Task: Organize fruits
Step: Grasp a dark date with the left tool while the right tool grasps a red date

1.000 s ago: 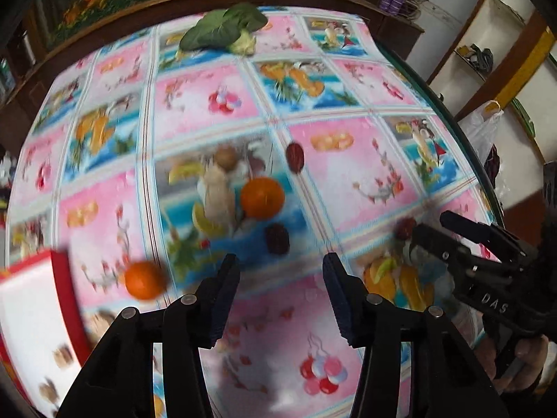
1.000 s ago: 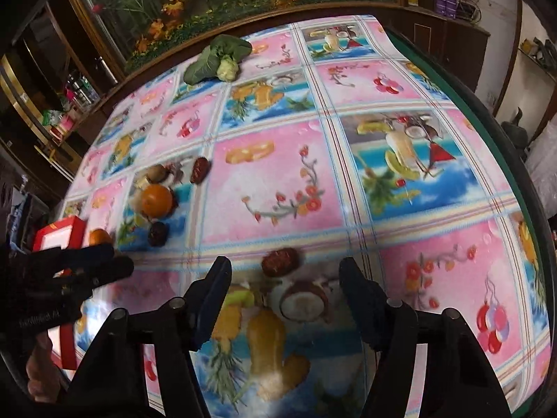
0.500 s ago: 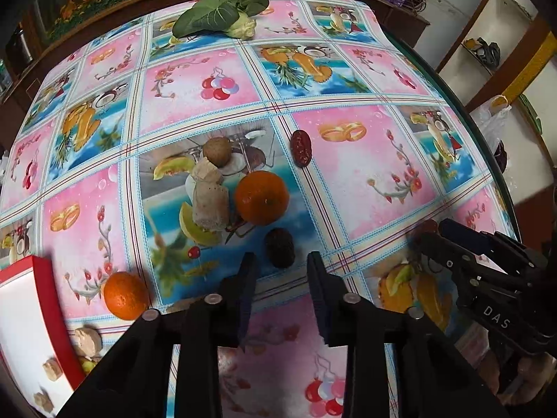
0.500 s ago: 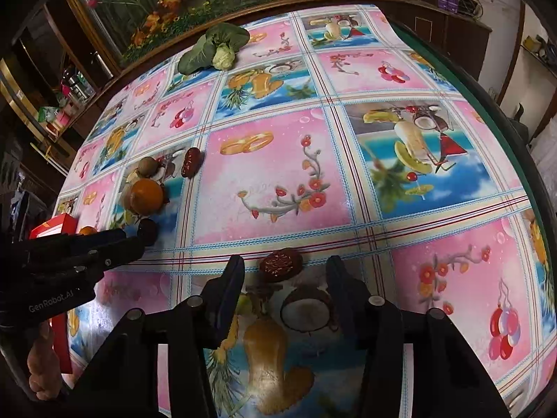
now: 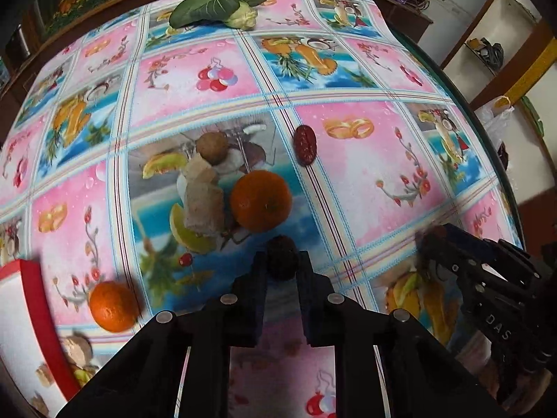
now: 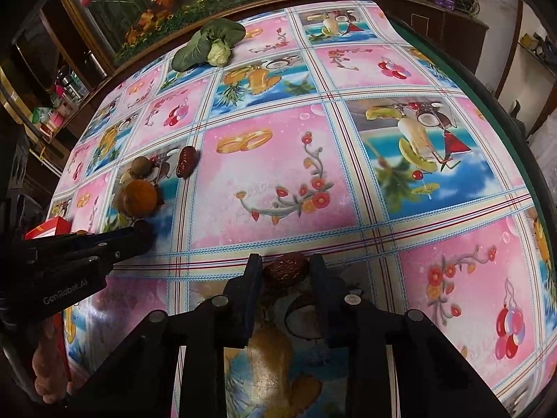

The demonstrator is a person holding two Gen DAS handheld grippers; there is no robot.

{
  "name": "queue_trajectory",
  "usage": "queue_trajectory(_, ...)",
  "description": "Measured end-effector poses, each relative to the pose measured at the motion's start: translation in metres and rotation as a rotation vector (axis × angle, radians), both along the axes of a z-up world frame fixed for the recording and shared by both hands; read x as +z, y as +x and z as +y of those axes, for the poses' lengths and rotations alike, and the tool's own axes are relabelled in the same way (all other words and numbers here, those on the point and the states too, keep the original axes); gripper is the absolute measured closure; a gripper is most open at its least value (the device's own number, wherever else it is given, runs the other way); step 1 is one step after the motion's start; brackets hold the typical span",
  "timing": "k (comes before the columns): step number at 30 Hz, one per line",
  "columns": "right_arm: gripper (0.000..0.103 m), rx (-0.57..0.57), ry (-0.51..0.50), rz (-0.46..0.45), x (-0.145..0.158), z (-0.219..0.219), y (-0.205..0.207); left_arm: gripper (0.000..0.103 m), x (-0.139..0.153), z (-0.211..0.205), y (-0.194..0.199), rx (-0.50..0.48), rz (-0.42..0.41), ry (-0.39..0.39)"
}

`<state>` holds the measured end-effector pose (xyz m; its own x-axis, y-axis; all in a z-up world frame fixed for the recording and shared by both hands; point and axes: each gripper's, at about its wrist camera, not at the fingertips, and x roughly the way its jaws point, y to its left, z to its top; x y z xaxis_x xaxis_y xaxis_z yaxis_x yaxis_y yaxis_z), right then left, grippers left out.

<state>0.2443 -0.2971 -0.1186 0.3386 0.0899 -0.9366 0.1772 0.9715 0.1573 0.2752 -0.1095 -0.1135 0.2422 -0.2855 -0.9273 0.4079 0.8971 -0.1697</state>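
Note:
My left gripper is shut on a dark dried date on the patterned tablecloth. Just beyond it lie a big orange, a pale ginger piece, a brown kiwi and a red date. A smaller orange lies at the left, by a red-rimmed white tray. My right gripper has its jaws close around a brown date, which rests on the cloth. It also shows in the left wrist view, and the left gripper in the right wrist view.
A leafy green vegetable lies at the table's far edge. The tray holds several small pieces. The table's dark rim curves along the right. Shelves and cabinets stand beyond it.
Both grippers moved forward and narrowed. The left one closed on the dark date; the right one closed in around the brown date.

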Motion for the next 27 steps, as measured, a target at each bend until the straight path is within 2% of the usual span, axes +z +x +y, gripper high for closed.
queue_trajectory(4, 0.074, 0.010, 0.000, 0.001, 0.002, 0.004, -0.005, 0.088, -0.001, 0.001, -0.012, -0.025, 0.032, -0.020)
queue_trajectory(8, 0.074, 0.029, 0.000, 0.011, 0.003, 0.009, -0.015, 0.088, 0.001, -0.004, -0.030, -0.091, 0.098, -0.041)
queue_trajectory(11, 0.074, 0.050, 0.013, 0.021, 0.006, 0.015, -0.025, 0.088, 0.010, -0.003, -0.043, -0.114, 0.072, -0.027)
queue_trajectory(19, 0.075, 0.073, 0.008, 0.010, 0.025, 0.029, -0.058, 0.088, 0.028, 0.000, -0.090, -0.169, 0.050, -0.047)
queue_trajectory(27, 0.075, 0.110, -0.014, 0.003, 0.037, 0.044, -0.091, 0.088, 0.046, 0.034, -0.143, -0.116, 0.000, -0.029)
